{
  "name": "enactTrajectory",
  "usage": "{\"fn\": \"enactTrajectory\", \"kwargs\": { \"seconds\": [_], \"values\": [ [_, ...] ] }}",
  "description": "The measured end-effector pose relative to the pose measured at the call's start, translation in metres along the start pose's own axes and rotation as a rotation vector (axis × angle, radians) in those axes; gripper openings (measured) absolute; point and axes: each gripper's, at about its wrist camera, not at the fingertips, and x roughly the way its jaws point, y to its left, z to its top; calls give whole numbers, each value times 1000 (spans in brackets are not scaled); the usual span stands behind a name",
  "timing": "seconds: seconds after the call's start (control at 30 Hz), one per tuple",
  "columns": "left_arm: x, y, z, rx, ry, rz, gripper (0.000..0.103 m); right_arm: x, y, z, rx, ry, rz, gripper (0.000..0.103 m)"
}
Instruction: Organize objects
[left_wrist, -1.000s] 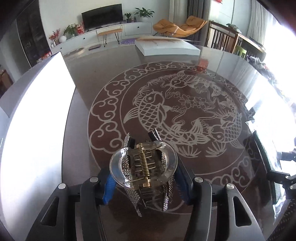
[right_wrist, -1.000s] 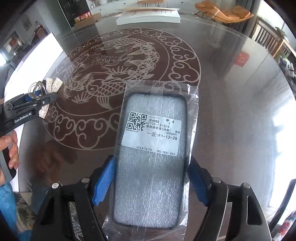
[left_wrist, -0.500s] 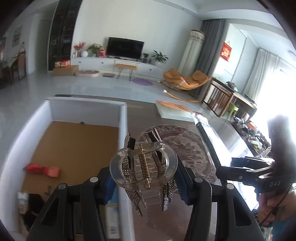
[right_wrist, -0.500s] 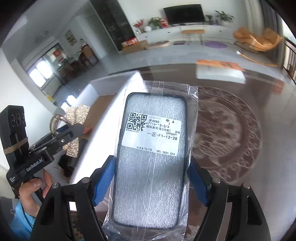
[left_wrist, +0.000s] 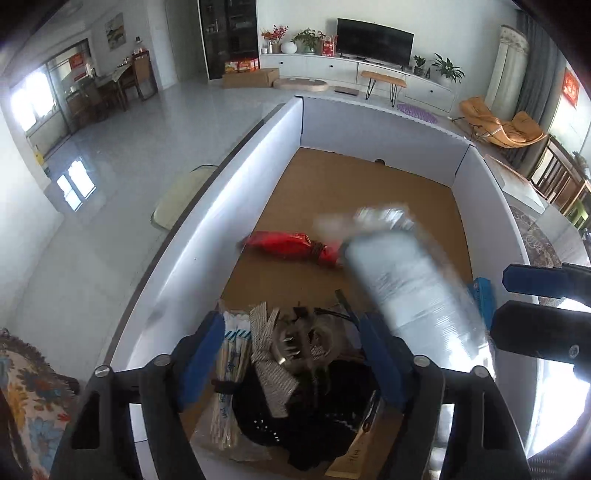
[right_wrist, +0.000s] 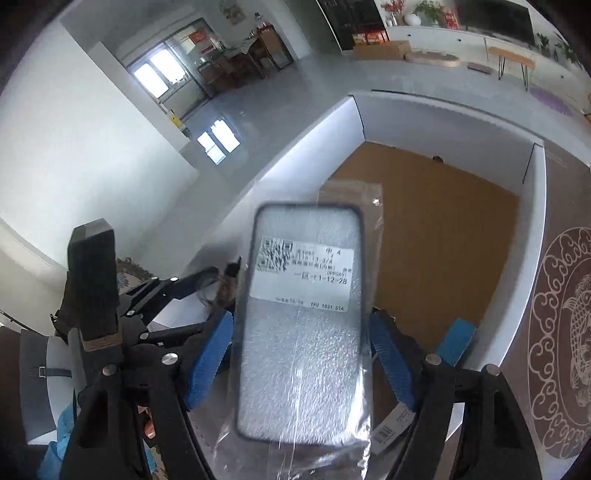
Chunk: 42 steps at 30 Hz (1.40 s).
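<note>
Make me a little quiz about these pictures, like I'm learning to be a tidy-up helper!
1. True or false: the left tool is squeezing the sparkly hair clip.
2. Pick one: what colour is the packet lying on the brown floor of the white box? A red, B green, C yellow.
3. Short answer: which tool has the bagged phone case between its fingers?

Key
1. False. Its fingers are spread apart and do not touch the clip.
2. A.
3. The right tool.
</note>
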Motion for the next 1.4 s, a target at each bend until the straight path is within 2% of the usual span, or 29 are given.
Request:
{"fn": "enactTrajectory", "kwargs": {
  "seconds": [0.17, 0.27, 0.37, 0.43, 0.47, 0.73, 0.8, 0.9, 1.0, 1.4],
  "values": [
    [-12, -6, 0, -29, -51, 0, 87, -25, -27, -7, 14, -56, -65, 81],
    [-25, -19, 3, -46, -65, 86, 88, -43, -43, -3, 16, -92, -129, 86],
    [-33, -31, 4, -47, -1, 134, 88, -54, -49, -8, 19, -85, -168, 86],
    [-34, -43, 1, -18, 71, 150, 88, -59, -43, -15, -4, -73, -190, 86],
    [-35, -47, -1, -10, 82, 151, 88, -63, -41, -20, -18, -67, -201, 86],
    [-75, -53, -22, -66, -24, 170, 88, -83, -26, -41, -79, -11, -273, 87],
    [-85, -52, -23, -74, -36, 157, 88, -82, -21, -41, -103, 0, -295, 87],
    [-94, -53, -23, -71, -51, 176, 88, -79, -15, -40, -122, 5, -306, 87],
    [-101, -53, -23, -67, -53, 194, 88, -78, -9, -39, -129, 10, -309, 87],
    [-108, -38, -25, -158, -28, 180, 88, -84, 7, -34, -137, 22, -329, 88]
  ]
}}
